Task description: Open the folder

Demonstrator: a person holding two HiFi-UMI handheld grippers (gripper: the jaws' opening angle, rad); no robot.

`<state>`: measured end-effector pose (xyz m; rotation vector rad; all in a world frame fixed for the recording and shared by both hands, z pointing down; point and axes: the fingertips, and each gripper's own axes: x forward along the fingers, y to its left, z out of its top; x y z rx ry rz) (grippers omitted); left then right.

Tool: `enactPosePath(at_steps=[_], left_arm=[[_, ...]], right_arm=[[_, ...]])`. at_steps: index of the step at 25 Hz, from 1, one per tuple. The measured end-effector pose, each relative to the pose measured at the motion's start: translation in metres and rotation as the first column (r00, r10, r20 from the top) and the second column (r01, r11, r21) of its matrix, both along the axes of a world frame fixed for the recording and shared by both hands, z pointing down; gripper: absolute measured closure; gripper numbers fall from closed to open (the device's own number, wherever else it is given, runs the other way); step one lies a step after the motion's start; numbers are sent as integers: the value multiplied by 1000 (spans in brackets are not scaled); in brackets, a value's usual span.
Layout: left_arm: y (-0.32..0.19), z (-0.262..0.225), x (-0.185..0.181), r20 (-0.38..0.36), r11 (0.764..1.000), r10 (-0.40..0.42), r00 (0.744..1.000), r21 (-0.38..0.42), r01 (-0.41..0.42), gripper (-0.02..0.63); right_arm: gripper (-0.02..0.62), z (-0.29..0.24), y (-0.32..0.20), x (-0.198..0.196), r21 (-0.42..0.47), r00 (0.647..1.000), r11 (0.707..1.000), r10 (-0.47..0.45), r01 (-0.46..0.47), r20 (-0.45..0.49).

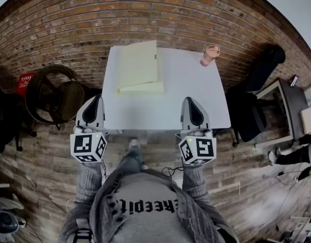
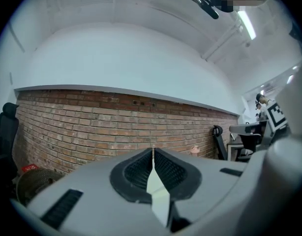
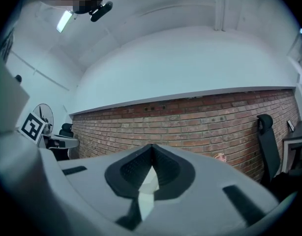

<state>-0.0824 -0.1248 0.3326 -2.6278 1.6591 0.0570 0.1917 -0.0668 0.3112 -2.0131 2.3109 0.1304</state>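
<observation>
A pale yellow folder [image 1: 139, 66] lies on the far left part of the white table [image 1: 186, 100], its thicker edge strip facing me; whether its cover is lifted I cannot tell. My left gripper [image 1: 98, 99] hovers at the table's near left edge, well short of the folder, with its jaws closed tip to tip and holding nothing. By the near right edge my right gripper [image 1: 189, 100] is likewise shut and empty. In the left gripper view the left gripper [image 2: 153, 149] shows black pads meeting at a point. The right gripper [image 3: 151, 145] looks the same in the right gripper view.
A small pink object [image 1: 210, 54] stands at the table's far right corner. A brick wall [image 1: 155, 14] runs behind the table. A round dark wicker chair [image 1: 54, 92] sits left of the table. A black office chair [image 1: 254, 92] and a desk [image 1: 291, 103] are on the right.
</observation>
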Motion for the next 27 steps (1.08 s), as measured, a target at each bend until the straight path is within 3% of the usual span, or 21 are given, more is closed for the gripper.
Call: enactPosePath(at_steps=[27], left_arm=[[0, 9, -2, -1, 999, 31, 1000, -20, -31, 594]], right_arm=[[591, -1, 0, -6, 9, 999, 1000, 18, -18, 27]])
